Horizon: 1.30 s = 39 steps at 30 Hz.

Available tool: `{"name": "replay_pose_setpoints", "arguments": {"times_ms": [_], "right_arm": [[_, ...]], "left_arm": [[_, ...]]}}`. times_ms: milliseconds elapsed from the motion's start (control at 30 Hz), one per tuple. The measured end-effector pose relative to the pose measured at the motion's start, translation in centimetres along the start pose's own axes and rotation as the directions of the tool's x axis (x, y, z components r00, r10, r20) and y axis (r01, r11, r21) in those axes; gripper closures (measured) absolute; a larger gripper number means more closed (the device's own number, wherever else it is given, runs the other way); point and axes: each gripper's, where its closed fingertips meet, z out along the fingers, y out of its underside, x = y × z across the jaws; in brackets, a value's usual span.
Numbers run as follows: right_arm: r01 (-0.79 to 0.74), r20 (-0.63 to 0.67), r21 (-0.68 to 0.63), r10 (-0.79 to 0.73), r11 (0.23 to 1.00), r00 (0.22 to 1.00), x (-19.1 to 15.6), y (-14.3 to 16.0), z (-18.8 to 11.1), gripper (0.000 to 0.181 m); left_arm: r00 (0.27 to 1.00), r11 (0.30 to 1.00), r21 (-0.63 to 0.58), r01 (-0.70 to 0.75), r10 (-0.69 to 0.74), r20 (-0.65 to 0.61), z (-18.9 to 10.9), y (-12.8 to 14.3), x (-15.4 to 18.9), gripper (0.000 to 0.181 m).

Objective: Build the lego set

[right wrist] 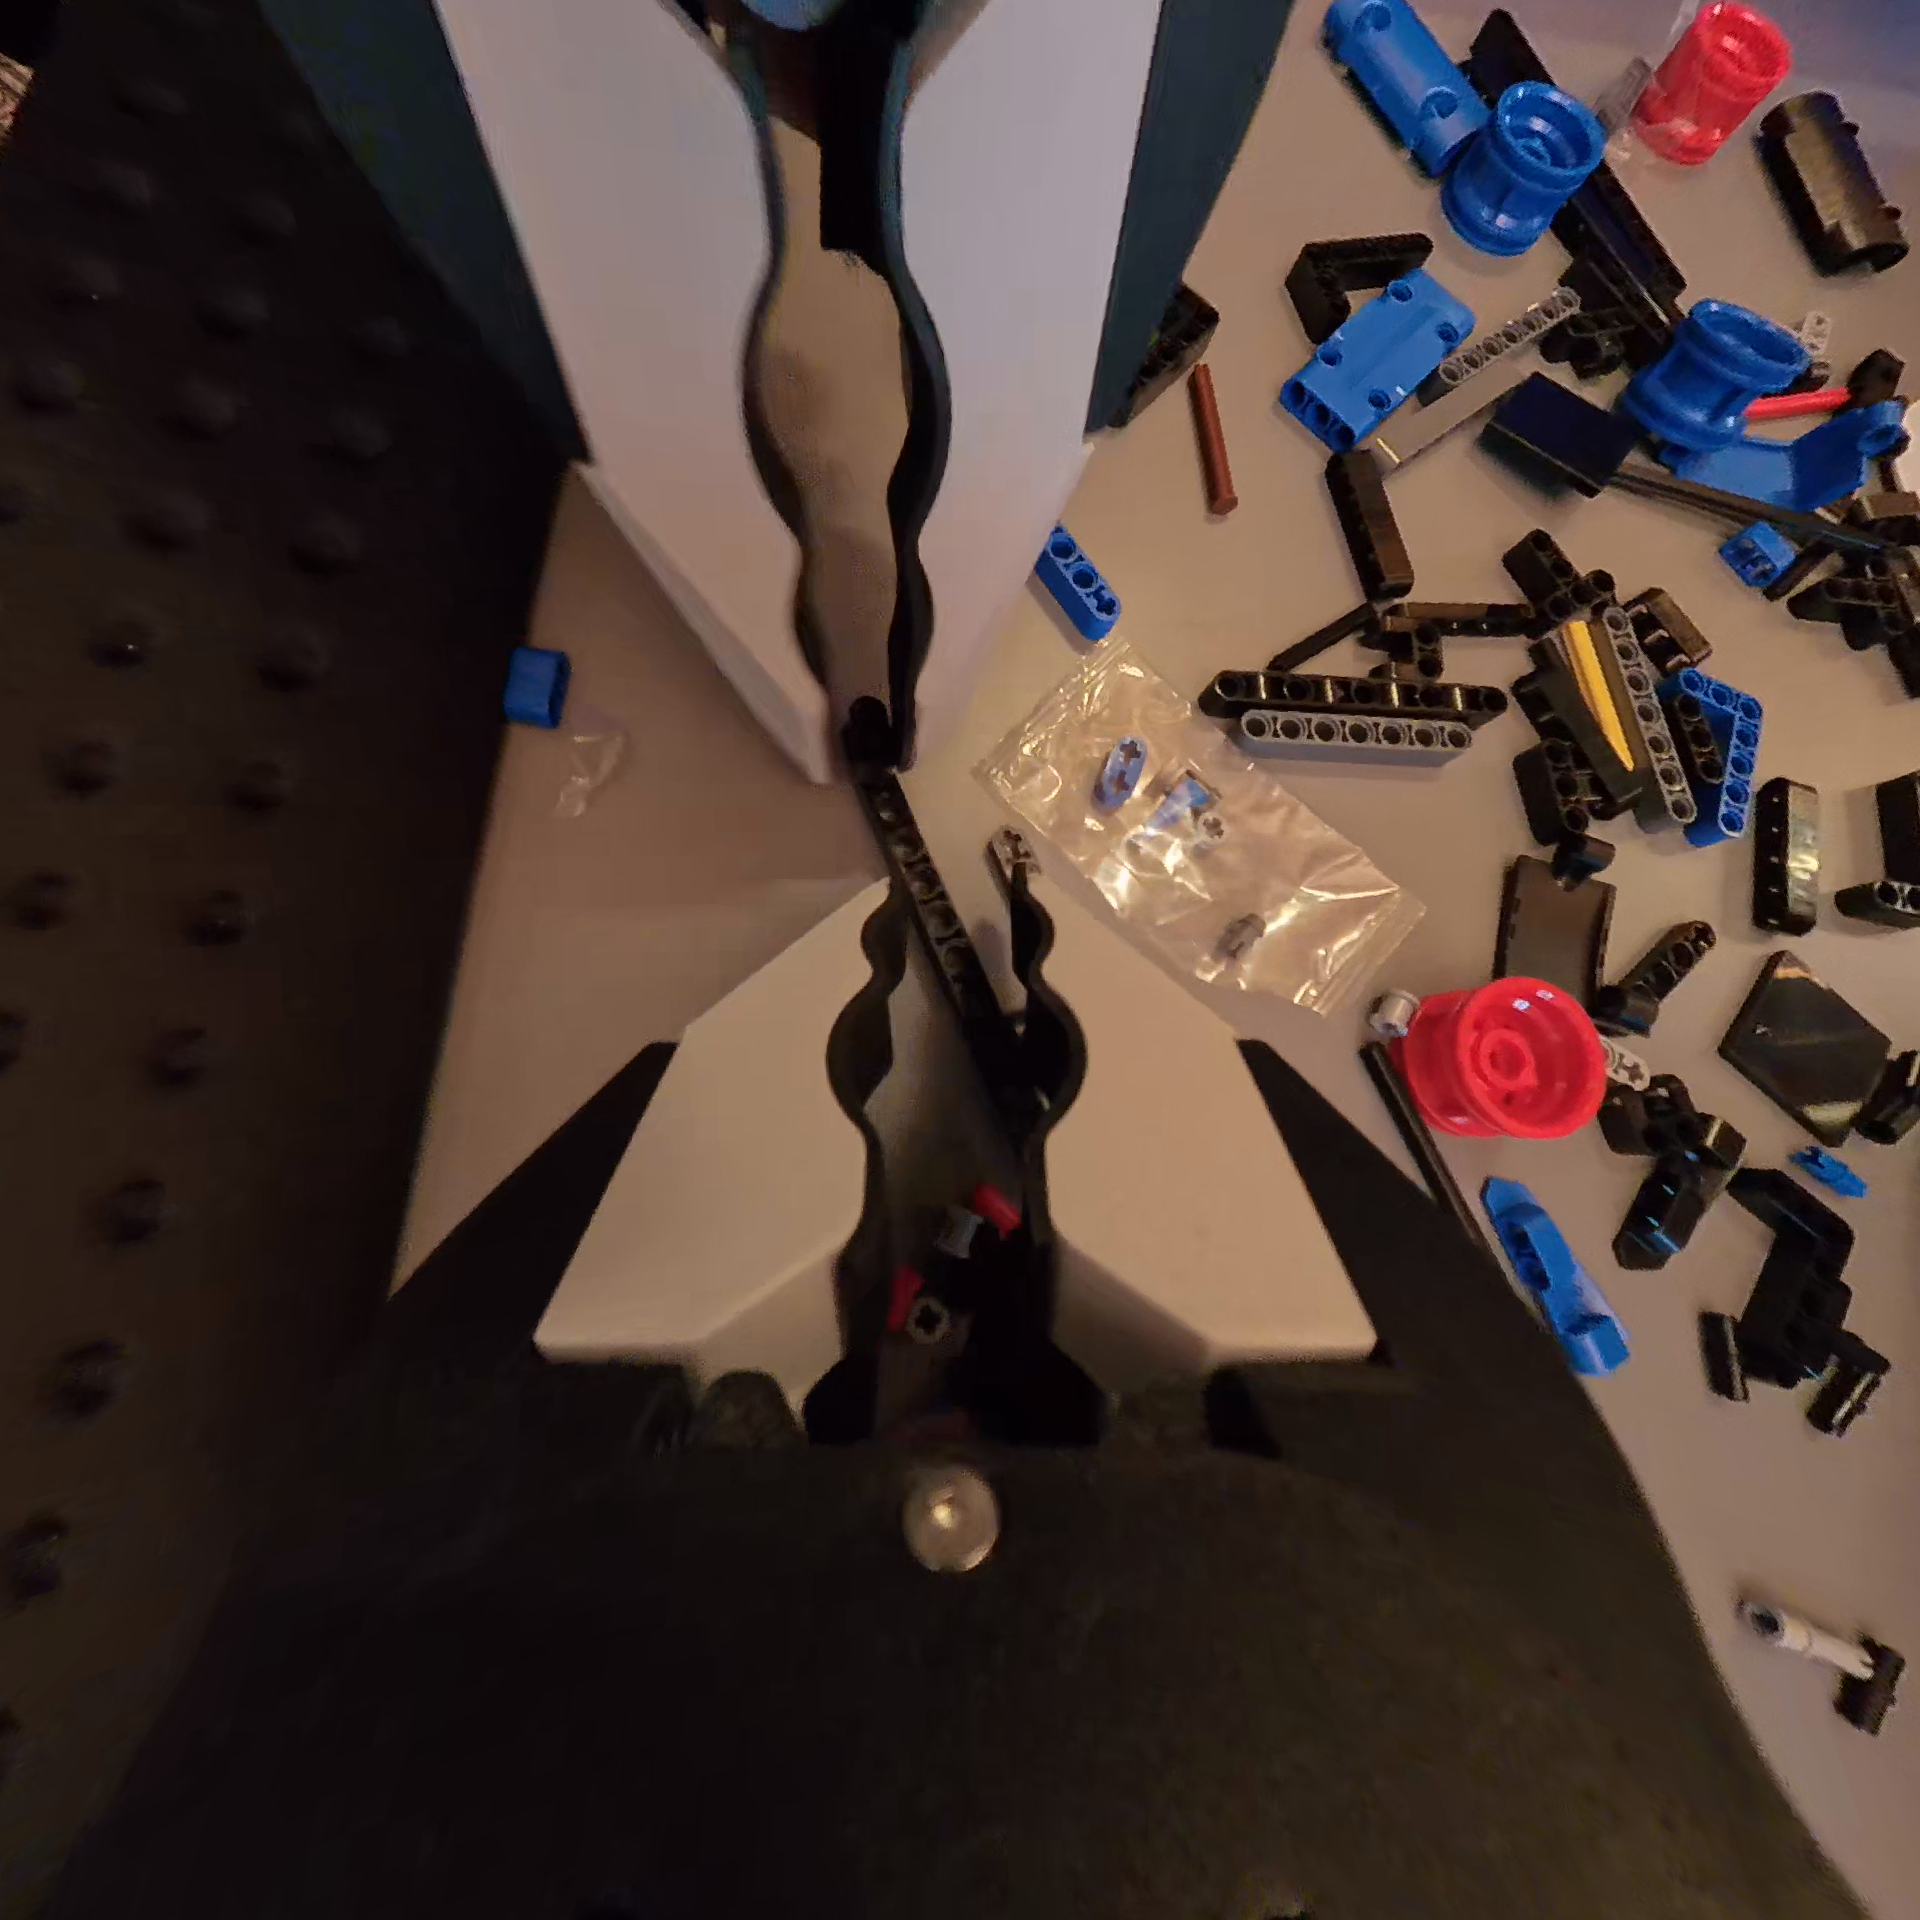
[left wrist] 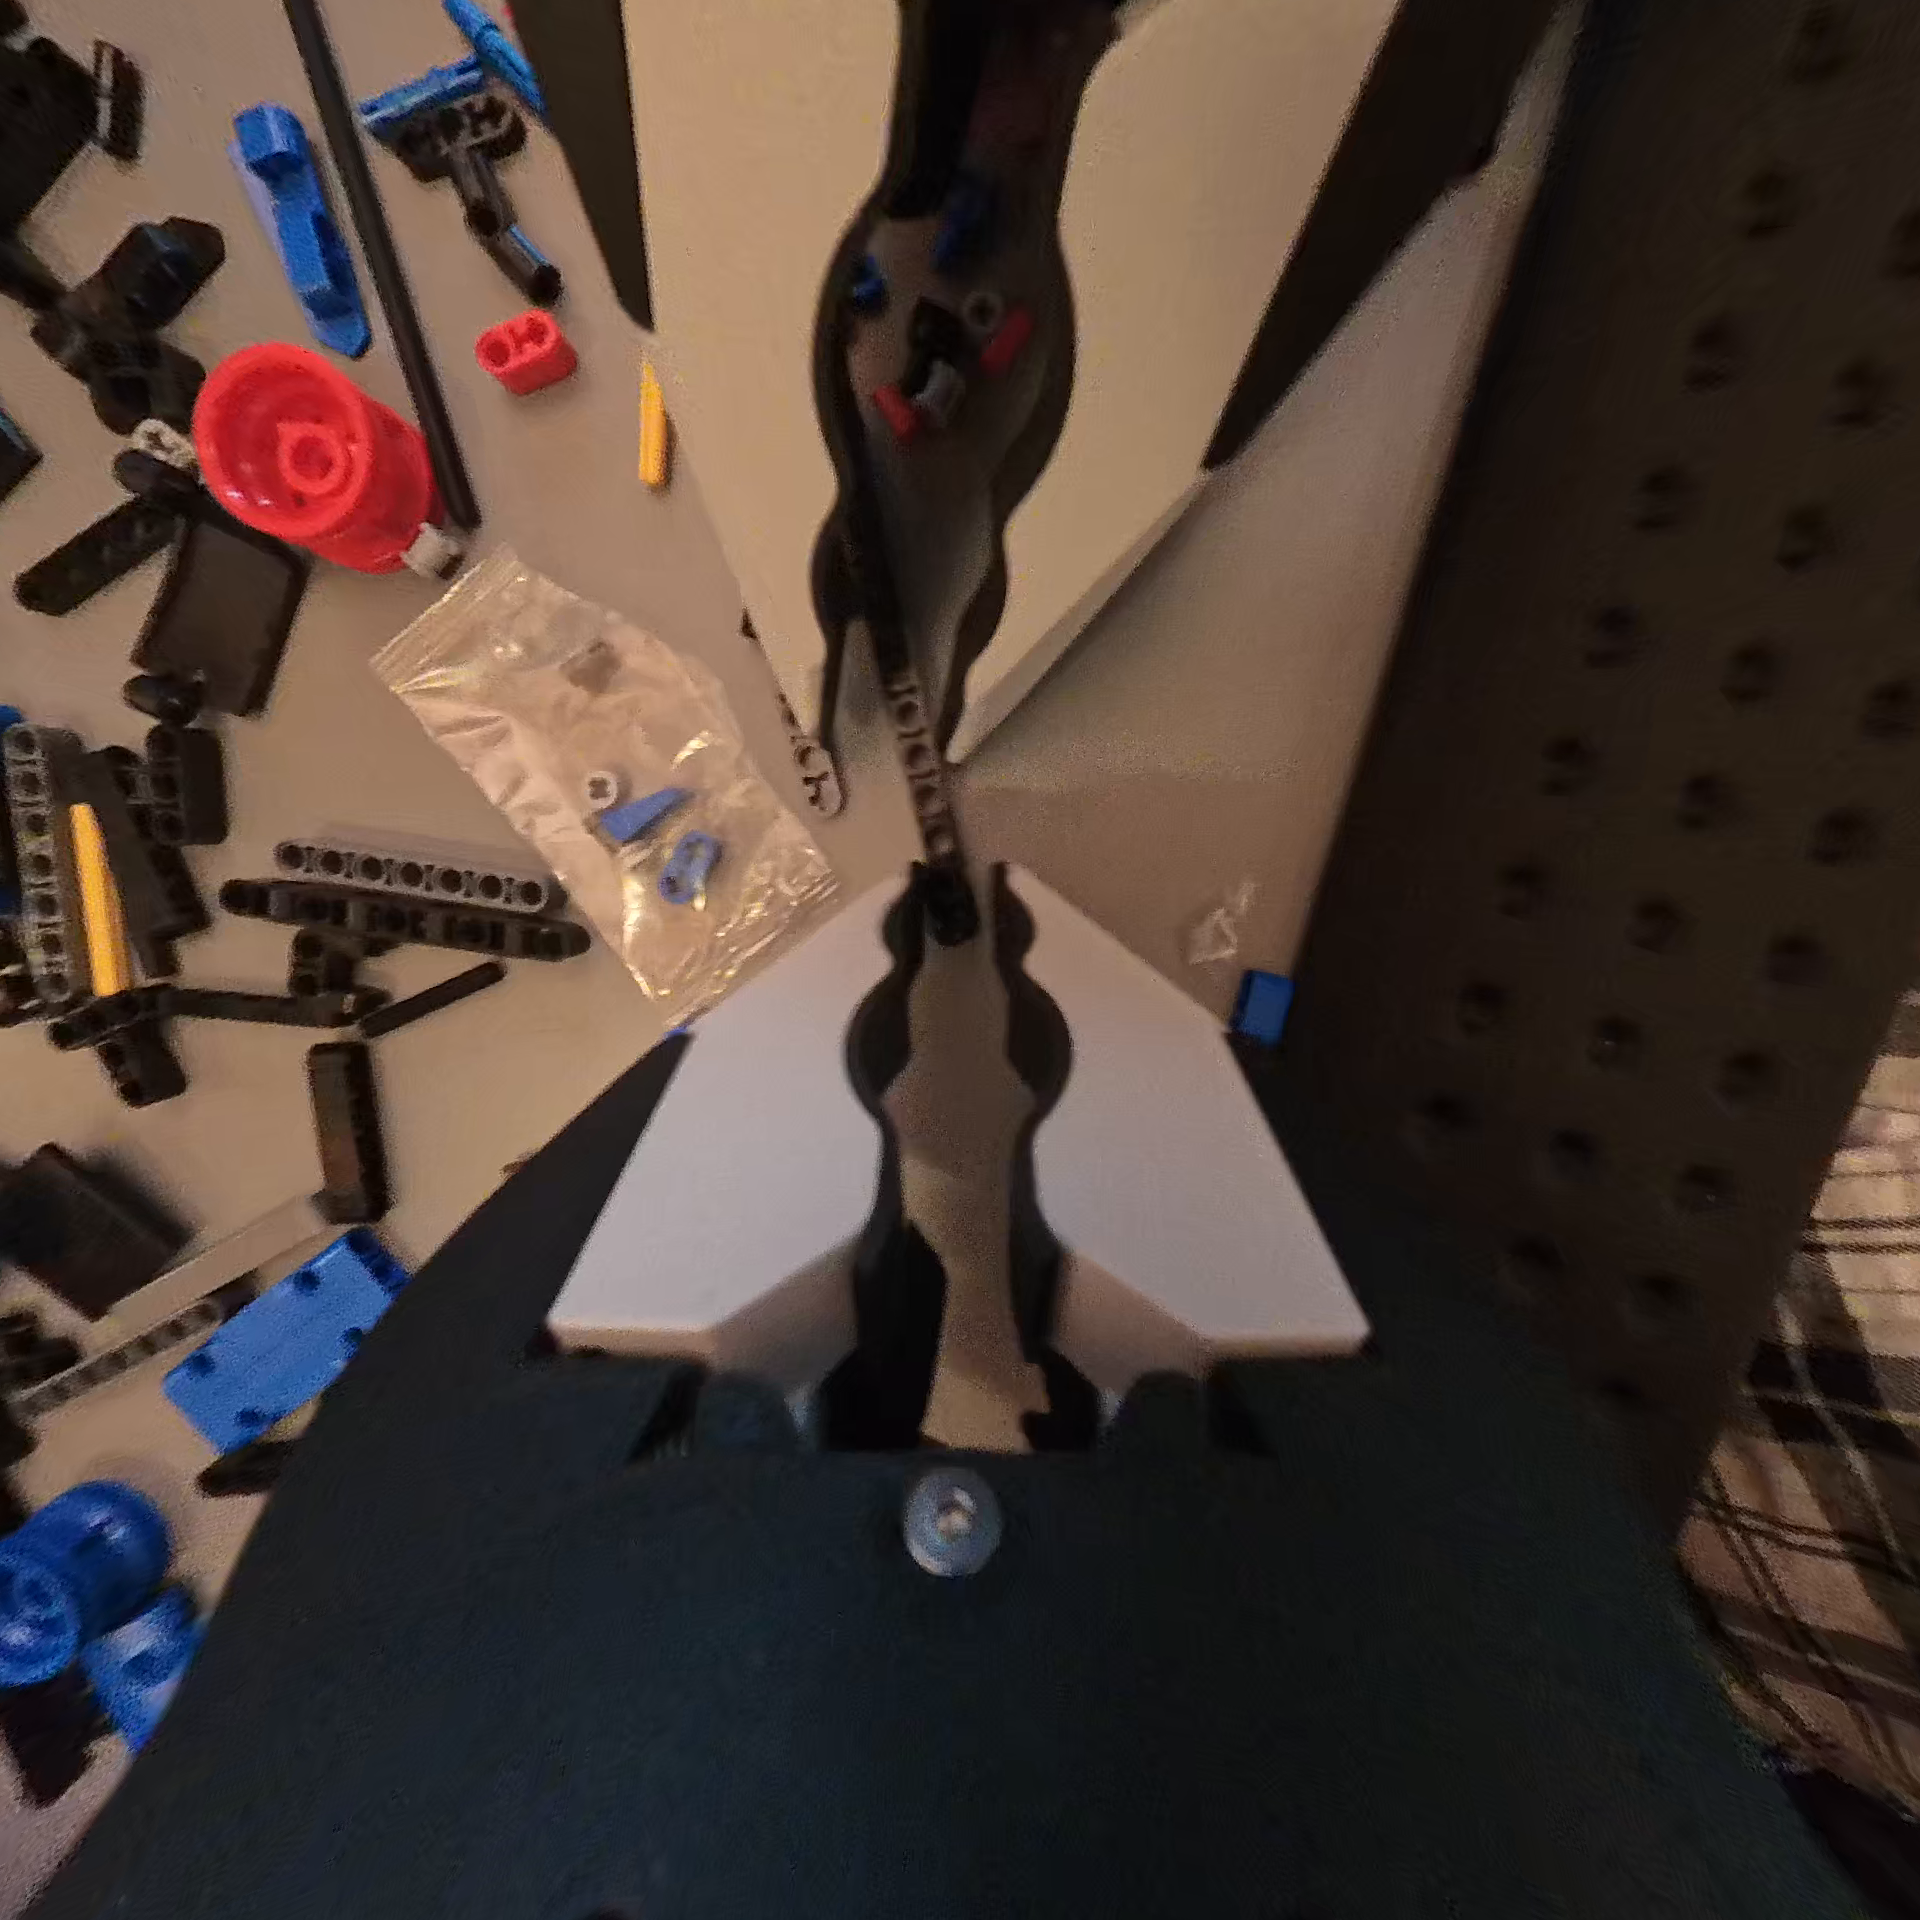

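Both grippers, left (left wrist: 948,902) and right (right wrist: 951,1023), pinch opposite ends of one thin black beam (right wrist: 920,883) above the table (right wrist: 665,883); any twist probably pops the pin (left wrist: 945,904) loose into the pile.

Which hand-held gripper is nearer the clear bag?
Right. The right hand-held gripper has its tips just beside the clear bag; the left hand-held gripper sits slightly farther off, across the black beam both hold.
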Motion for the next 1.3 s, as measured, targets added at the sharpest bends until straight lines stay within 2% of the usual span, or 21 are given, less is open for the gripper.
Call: {"name": "replay_pose_setpoints", "arguments": {"times_ms": [33, 133, 267, 367, 700, 867, 967, 1033, 1067, 1133, 1167, 1200, 1300], "right_arm": [[0.0, -0.003, -0.005, 0.0, 1.0, 1.0, 0.1, 0.2, 0.0, 0.163], [0.008, -0.005, -0.019, -0.008, 1.0, 1.0, 0.1, 0.4, -0.1, 0.166], [0.02, 0.003, -0.036, -0.02, 0.999, 1.0, -0.1, 0.5, 0.3, 0.172], [0.024, -0.004, -0.041, -0.024, 0.999, 1.0, -0.2, 0.5, 0.3, 0.172], [0.014, -0.011, -0.047, -0.014, 0.999, 1.0, -0.2, 0.4, 0.4, 0.173], [0.012, -0.011, -0.037, -0.012, 0.999, 1.0, -0.2, 0.3, 0.5, 0.173], [0.0, 0.001, -0.008, 0.0, 1.0, 1.0, -0.3, -0.1, 0.1, 0.168], [-0.018, 0.001, 0.015, 0.018, 1.0, 1.0, -0.1, -0.6, -0.4, 0.157], [-0.024, 0.001, 0.02, 0.024, 1.0, 1.0, 0.0, -0.7, -0.6, 0.154], [-0.018, 0.001, 0.026, 0.018, 0.999, 1.0, -0.2, -1.0, -1.0, 0.153], [-0.014, -0.008, 0.024, 0.014, 1.0, 1.0, -0.1, -1.1, -1.0, 0.153], [-0.008, -0.015, 0.019, 0.009, 1.0, 1.0, -0.1, -1.2, -1.0, 0.155], [0.004, -0.034, -0.001, -0.005, 1.0, 0.999, -0.1, -1.4, -0.8, 0.167]], "left_arm": [[1.0, 1.0, 0.007, 0.009, -0.009, -0.013, 0.0, 0.2, 0.2, 0.158], [0.999, 0.999, 0.039, -0.022, 0.021, 0.031, -0.7, 1.0, -0.4, 0.153], [0.998, 0.995, 0.092, -0.028, 0.022, 0.057, -0.3, 0.3, -0.4, 0.161], [0.991, 0.997, 0.039, -0.072, 0.068, 0.117, 0.4, 0.9, -0.6, 0.172], [0.977, 0.994, 0.052, 0.101, -0.109, 0.185, 0.3, 1.0, -0.8, 0.175], [0.977, 0.993, 0.098, 0.066, -0.084, 0.196, 0.2, 1.0, -0.8, 0.175], [0.965, 0.993, 0.106, -0.048, 0.019, 0.263, 0.0, 1.0, -1.0, 0.175], [0.926, 0.984, 0.078, -0.159, 0.121, 0.358, -0.5, 1.0, -1.7, 0.175], [0.882, 0.962, 0.065, -0.266, 0.215, 0.418, -0.9, 0.6, -1.8, 0.175], [0.775, 0.914, -0.017, -0.405, 0.354, 0.523, -1.8, 0.5, -2.2, 0.175], [0.706, 0.868, -0.03, -0.496, 0.423, 0.567, -2.2, 0.0, -1.9, 0.175], [0.634, 0.834, -0.068, -0.547, 0.466, 0.618, -2.8, -0.3, -2.0, 0.175], [0.479, 0.745, -0.135, -0.654, 0.546, 0.687, -3.9, -1.1, -1.8, 0.176]]}}
